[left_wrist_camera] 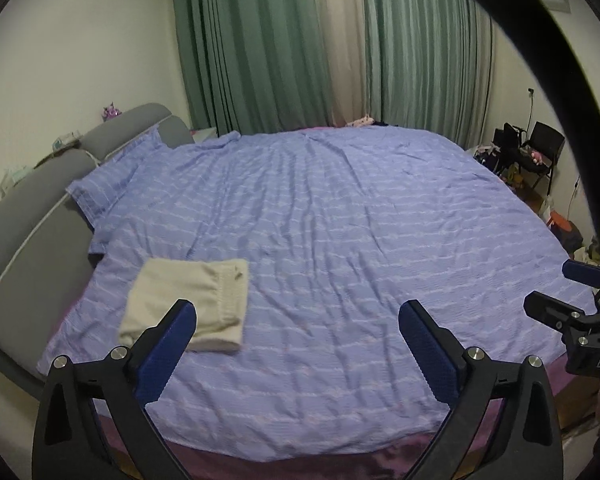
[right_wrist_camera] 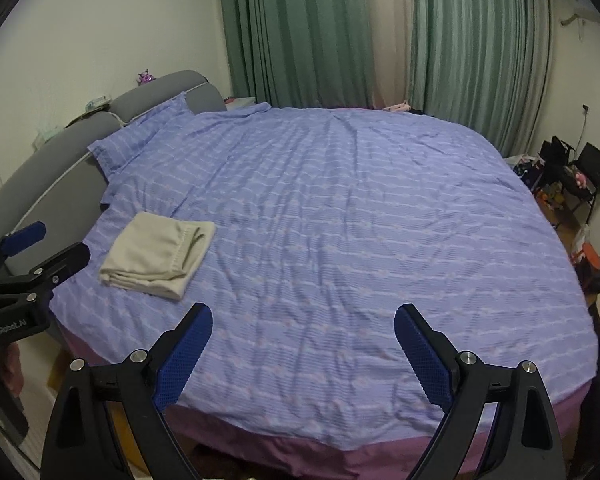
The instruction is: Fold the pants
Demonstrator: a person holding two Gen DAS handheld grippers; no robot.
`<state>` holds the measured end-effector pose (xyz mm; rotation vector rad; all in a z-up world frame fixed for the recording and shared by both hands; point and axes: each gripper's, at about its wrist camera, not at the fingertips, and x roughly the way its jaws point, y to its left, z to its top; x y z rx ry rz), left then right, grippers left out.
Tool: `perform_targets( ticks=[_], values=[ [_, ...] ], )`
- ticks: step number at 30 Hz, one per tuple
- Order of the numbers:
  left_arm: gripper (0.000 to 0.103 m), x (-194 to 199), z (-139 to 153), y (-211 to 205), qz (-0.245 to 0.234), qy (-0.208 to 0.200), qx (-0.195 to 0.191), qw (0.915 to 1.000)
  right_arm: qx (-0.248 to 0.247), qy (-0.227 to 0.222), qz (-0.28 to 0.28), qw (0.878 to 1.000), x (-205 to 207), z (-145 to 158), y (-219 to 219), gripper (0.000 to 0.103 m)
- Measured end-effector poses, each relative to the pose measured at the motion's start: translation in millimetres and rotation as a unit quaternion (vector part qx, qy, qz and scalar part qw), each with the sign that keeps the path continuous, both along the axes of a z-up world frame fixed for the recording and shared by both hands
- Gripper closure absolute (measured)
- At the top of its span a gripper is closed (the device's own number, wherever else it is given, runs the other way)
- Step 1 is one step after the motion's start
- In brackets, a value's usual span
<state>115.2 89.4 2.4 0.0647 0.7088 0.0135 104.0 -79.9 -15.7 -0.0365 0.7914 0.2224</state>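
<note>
Pants (left_wrist_camera: 188,304) lie folded beyond left claw (left_wrist_camera: 296,344); both claws gape, empty.

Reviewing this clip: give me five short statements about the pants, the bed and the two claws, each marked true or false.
1. The pants lie folded in a compact stack on the bed cover. True.
2. The left claw is clamped on the pants. False: it is open with nothing between its fingers.
3. The right claw is open and empty. True.
4. The pants are dark blue. False: they are cream coloured.
5. The pants lie on the side of the bed near the grey headboard. True.
</note>
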Motion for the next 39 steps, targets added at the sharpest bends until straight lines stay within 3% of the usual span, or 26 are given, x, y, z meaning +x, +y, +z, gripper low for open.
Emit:
perform_targets(
  ticks=[8, 22, 39],
  values=[
    [0.0, -15, 6, -31, 0.002, 0.008, -0.007, 0.9999, 0.005, -0.008, -0.007, 1.0, -22, 9, -32, 0.01],
    [0.0, -25, 5, -43, -0.001, 0.031, -0.032, 0.999, 0.019, -0.01, -0.024, 0.999, -41, 9, -53, 0.01],
    [0.0, -28, 10, -56, -0.006, 0.015, -0.002, 0.9999, 0.027, -0.021, -0.026, 0.999, -43, 12, -63, 0.01]
  ],
)
